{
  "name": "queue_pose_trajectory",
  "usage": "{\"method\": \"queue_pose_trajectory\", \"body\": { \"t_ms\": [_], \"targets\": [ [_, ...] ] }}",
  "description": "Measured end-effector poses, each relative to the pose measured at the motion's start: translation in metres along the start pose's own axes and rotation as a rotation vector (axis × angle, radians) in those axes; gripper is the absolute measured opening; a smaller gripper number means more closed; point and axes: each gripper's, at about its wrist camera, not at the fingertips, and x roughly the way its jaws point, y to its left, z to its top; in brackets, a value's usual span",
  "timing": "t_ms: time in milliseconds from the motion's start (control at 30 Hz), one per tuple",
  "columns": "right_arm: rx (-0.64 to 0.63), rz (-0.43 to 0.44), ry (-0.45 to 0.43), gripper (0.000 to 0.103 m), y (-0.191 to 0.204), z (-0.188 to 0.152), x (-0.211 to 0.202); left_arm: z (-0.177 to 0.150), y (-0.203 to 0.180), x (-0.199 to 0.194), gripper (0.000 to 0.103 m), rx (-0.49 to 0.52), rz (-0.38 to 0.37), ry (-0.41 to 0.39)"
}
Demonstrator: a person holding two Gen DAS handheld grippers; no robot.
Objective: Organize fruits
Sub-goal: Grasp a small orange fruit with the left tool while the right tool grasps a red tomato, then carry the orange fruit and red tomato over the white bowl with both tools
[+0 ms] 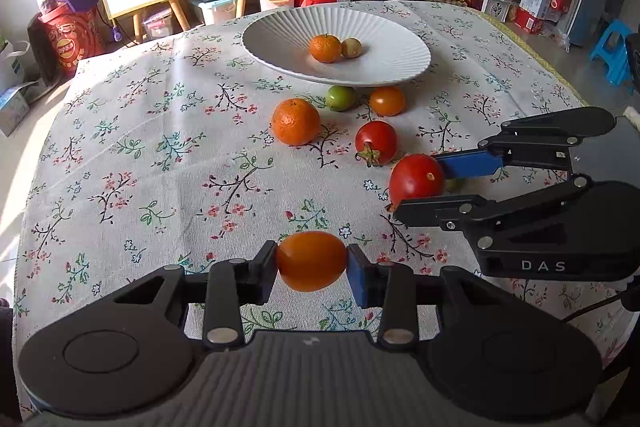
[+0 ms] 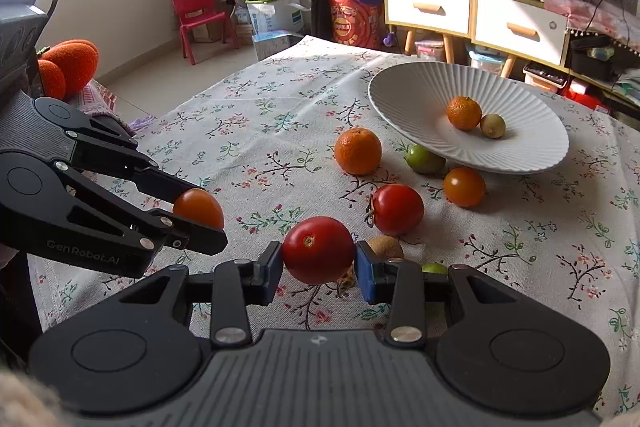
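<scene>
step: both claws gripping fruit | left claw (image 1: 311,261) pinching orange tomato (image 1: 311,261) | right claw (image 2: 318,253) pinching red tomato (image 2: 318,250) | next: likely carrying both over to plate (image 1: 280,27), needing clean lift

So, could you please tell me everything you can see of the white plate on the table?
The white plate is a wide, shallow dish with fine radial ribbing, matte and ceramic-looking. It sits upright on the floral tablecloth towards the far side of the table. Inside lie a small orange and a smaller yellowish-brown fruit, side by side. A green fruit and an orange tomato lie on the cloth by its near rim, the green one partly under it. Neither gripper touches it.
</scene>
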Motion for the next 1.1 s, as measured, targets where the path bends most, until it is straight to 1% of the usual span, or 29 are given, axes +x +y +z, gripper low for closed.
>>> {"method": "queue_pose_trajectory", "body": {
  "t_ms": [133, 267, 633, 867, 1100],
  "targets": [
    [0.013, -0.034, -0.044, 0.035, -0.011, 0.01, -0.007, 0.012, -0.004, 0.001, 0.027, -0.005, 0.002, -0.028],
    [0.038, -0.064, -0.081, 0.035, -0.024, 0.018, -0.012, 0.023, -0.007, 0.005, 0.027, -0.02, -0.008, -0.037],
    [0.079, -0.169, -0.084, 0.035, -0.057, 0.035, 0.0, 0.055, -0.013, 0.016, 0.027, -0.062, 0.005, -0.081],
    [0.119, -0.173, -0.088, 0.035, -0.076, 0.043, 0.005, 0.076, -0.011, 0.031, 0.027, -0.099, 0.005, -0.098],
    [0.158, -0.119, -0.112, 0.035, -0.097, 0.052, 0.004, 0.095, -0.019, 0.046, 0.027, -0.106, 0.013, -0.127]
  ]
}}
